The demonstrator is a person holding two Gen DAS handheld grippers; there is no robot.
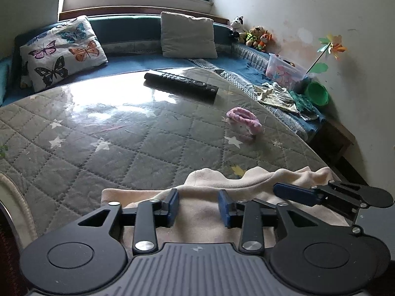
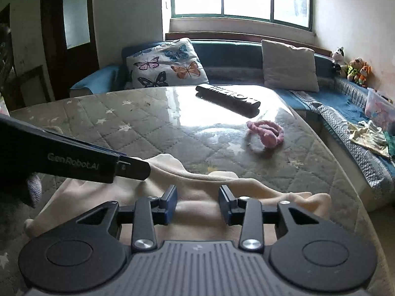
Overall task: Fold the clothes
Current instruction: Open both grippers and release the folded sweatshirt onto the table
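A cream garment (image 1: 212,185) lies rumpled on the near edge of the table, with its quilted grey star-print cover under clear plastic (image 1: 123,143); it also shows in the right wrist view (image 2: 197,192). My left gripper (image 1: 198,208) hovers open just above the cloth, jaws apart with nothing between them. My right gripper (image 2: 197,204) is open over the same cloth, a little to the right. In the left wrist view the right gripper's blue finger (image 1: 293,193) lies over the cloth's right part. In the right wrist view the left gripper's body (image 2: 74,162) crosses the left side.
A black remote (image 1: 181,83) lies at the far middle of the table, and a pink scrunchie band (image 1: 244,118) to the right. Behind is a blue sofa with a butterfly pillow (image 1: 61,51), a grey pillow (image 1: 187,35), plush toys, a plastic box and loose clothes (image 1: 279,97).
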